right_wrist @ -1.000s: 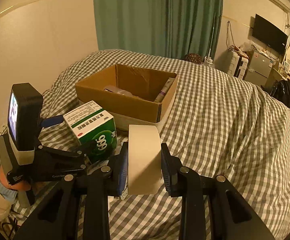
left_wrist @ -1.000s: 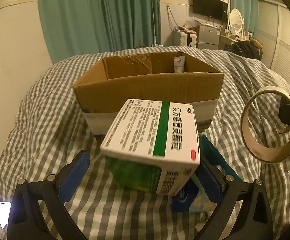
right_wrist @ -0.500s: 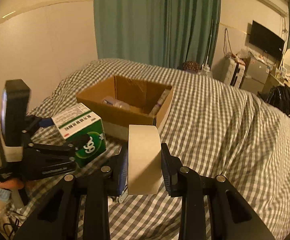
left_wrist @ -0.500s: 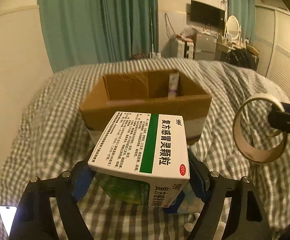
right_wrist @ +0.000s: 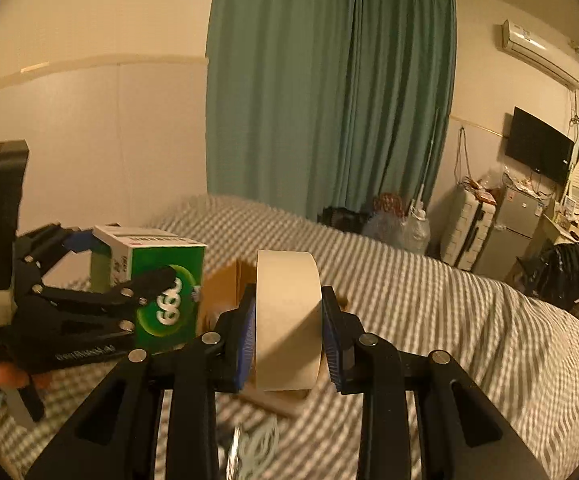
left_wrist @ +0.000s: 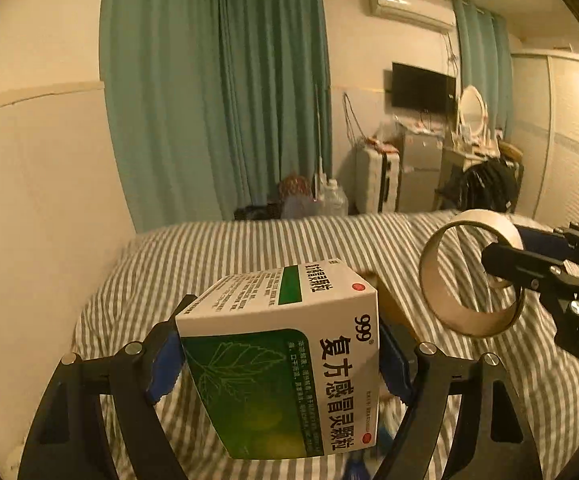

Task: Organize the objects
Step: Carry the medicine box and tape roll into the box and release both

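Left wrist view — left tongs (left_wrist: 279, 354): closed on the medicine box (left_wrist: 285, 344), blue pads pressed to its two sides; I hold it clear of the bed (left_wrist: 209, 256), green face toward the camera.
Left wrist view — tape roll (left_wrist: 471, 276): at 3 o'clock of the box, apart from it, pinched by my right tongs (left_wrist: 505, 268), its open ring facing this camera.
Left wrist view — cardboard box (left_wrist: 389, 304): only a brown sliver shows behind the medicine box at about 2 o'clock; the rest is hidden.
Right wrist view — right tongs (right_wrist: 289, 340): shut on the tape roll (right_wrist: 288, 316), a pad on each flat edge, the roll standing upright between them.
Right wrist view — left tongs (right_wrist: 101, 276): at 9 o'clock, carrying the medicine box (right_wrist: 161, 284) in the air.
Right wrist view — cardboard box (right_wrist: 225, 288): just beyond the tape at 11 o'clock, mostly covered; its contents cannot be seen.
Right wrist view — loose items: a blurred white bundle (right_wrist: 257, 444) lies on the bed (right_wrist: 449, 320) at 6 o'clock.
Progress: I judge both things picked up and in transit — neither is in the cardboard box yet.
Left to do: lower each in, let go, then fetch what lies loose.
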Demonstrator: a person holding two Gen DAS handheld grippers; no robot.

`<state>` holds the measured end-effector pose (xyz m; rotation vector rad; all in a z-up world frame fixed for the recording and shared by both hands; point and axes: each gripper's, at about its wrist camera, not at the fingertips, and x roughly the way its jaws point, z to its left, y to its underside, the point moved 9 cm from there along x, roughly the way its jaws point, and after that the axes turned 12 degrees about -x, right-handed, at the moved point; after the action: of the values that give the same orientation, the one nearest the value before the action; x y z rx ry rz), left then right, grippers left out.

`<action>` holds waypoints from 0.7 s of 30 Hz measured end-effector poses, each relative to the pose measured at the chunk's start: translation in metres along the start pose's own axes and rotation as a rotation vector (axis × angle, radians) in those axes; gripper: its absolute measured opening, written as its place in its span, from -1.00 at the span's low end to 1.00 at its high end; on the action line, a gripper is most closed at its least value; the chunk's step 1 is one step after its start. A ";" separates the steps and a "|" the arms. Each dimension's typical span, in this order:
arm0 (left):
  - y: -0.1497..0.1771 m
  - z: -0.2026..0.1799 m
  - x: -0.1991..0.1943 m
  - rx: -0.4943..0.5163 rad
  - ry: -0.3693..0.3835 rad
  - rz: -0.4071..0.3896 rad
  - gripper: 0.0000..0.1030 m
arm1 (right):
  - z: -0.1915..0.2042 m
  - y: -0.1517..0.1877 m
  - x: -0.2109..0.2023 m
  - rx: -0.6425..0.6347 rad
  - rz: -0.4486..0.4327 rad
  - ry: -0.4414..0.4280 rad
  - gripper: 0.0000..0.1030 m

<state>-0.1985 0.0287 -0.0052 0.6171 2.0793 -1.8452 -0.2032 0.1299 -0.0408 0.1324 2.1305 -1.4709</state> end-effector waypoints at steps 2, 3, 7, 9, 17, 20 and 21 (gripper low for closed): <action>-0.012 0.003 0.013 -0.015 -0.001 -0.001 0.60 | -0.005 -0.014 0.016 0.008 -0.013 -0.009 -0.43; -0.019 0.005 0.023 -0.023 -0.005 -0.003 0.60 | -0.006 -0.017 0.021 0.010 -0.016 -0.012 -0.43; -0.033 0.012 0.052 -0.033 -0.024 -0.001 0.60 | -0.015 -0.028 0.057 0.037 -0.014 -0.034 -0.43; -0.033 0.015 0.071 -0.032 -0.039 0.010 0.60 | -0.016 -0.025 0.078 0.049 -0.001 -0.046 -0.43; -0.007 0.014 0.142 -0.021 -0.057 0.104 0.60 | -0.023 0.023 0.167 0.119 0.135 -0.089 -0.43; 0.011 0.009 0.163 -0.015 -0.056 0.147 0.60 | -0.022 0.046 0.185 0.126 0.180 -0.107 -0.43; 0.015 0.006 0.168 -0.012 -0.055 0.156 0.60 | -0.022 0.052 0.187 0.129 0.188 -0.114 -0.43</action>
<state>-0.3365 0.0444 -0.1006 0.6969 1.9476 -1.7418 -0.3508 0.1298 -0.1690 0.2816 1.8789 -1.4674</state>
